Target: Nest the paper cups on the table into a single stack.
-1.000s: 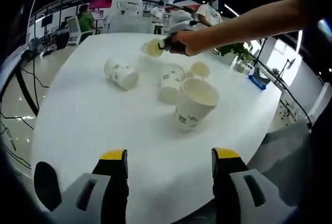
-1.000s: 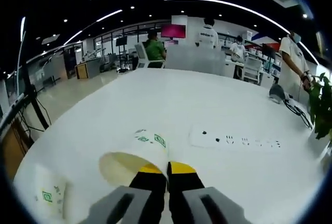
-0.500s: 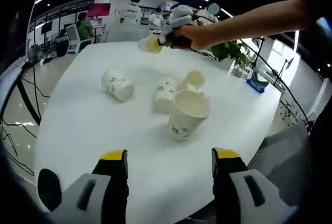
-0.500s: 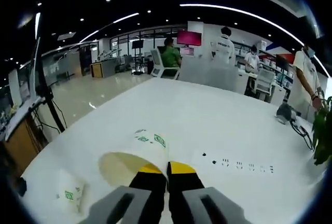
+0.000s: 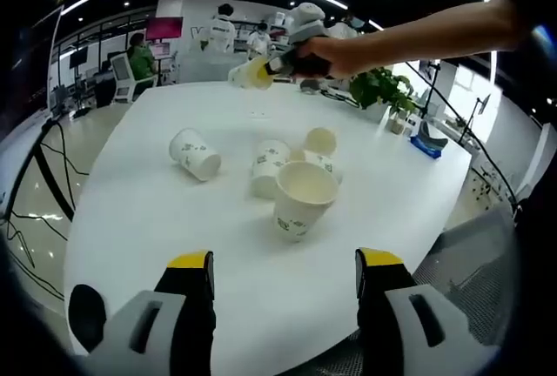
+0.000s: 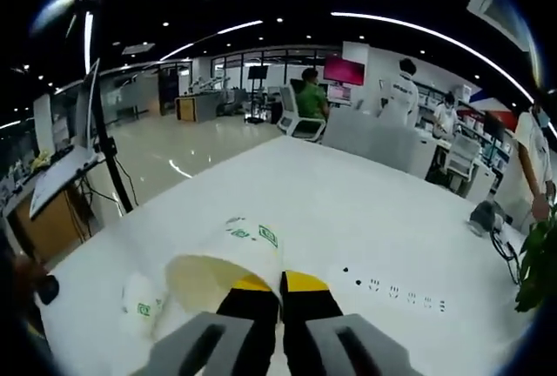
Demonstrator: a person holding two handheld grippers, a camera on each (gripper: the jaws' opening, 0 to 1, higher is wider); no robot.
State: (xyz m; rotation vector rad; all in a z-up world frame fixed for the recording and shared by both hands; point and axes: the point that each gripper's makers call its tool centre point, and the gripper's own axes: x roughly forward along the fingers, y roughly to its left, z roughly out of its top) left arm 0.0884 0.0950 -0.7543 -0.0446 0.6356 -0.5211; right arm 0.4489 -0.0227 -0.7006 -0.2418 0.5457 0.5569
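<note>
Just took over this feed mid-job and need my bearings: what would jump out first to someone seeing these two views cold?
In the left gripper view, the right gripper is held high over the far side of the white table, shut on a paper cup. Below it, a loose cluster of paper cups sits mid-table: an upright cup nearest, and a tipped cup lying apart to the left. The left gripper hangs open at the near edge.

Bare white round table [image 5: 165, 245] fills the lower frame, wide open. Mid-frame, white green-printed paper cups [image 5: 296, 198] cluster; one lies apart, left.
</note>
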